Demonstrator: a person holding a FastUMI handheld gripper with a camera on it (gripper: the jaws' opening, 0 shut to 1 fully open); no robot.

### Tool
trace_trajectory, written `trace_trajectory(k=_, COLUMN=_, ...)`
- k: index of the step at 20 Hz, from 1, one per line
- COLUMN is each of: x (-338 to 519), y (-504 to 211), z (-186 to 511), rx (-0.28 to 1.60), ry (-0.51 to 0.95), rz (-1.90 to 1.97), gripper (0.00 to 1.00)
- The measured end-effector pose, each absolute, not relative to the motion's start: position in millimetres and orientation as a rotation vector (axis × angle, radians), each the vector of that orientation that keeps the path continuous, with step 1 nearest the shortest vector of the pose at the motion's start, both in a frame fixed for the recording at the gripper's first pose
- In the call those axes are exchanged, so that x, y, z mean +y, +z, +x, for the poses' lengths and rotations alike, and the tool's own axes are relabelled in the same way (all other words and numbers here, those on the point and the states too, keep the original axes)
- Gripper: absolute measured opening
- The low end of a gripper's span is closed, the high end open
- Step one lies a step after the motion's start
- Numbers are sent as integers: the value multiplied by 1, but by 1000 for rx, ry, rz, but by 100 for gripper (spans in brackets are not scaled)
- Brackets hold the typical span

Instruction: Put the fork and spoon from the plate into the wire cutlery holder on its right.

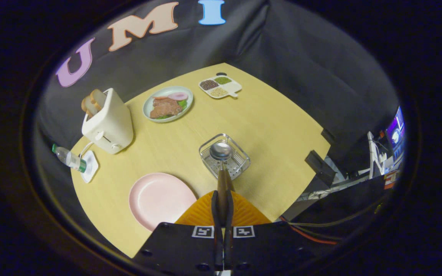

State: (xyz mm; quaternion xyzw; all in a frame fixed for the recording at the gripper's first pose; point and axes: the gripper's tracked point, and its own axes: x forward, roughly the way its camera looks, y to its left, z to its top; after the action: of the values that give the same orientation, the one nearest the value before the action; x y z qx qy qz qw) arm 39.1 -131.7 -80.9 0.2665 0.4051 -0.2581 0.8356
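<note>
My gripper is shut on the brown handle of a spoon, both fingers pressed together on it. The spoon points straight ahead and its shiny bowl hangs over the wire cutlery holder, a small square metal basket on the wooden table. The pink plate lies left of the fingers and left of the holder, with nothing on it. I cannot make out a fork inside the holder.
A white toaster with bread stands at the far left, a water bottle and a white coaster beside it. A plate of food and a divided snack tray sit at the back. The table edge runs close on the right.
</note>
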Motion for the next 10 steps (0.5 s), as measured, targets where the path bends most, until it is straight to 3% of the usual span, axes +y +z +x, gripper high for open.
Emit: trace_trajectory(k=10, x=-138, y=-88, z=40, rx=1018, ry=-497, rz=572, gripper=7)
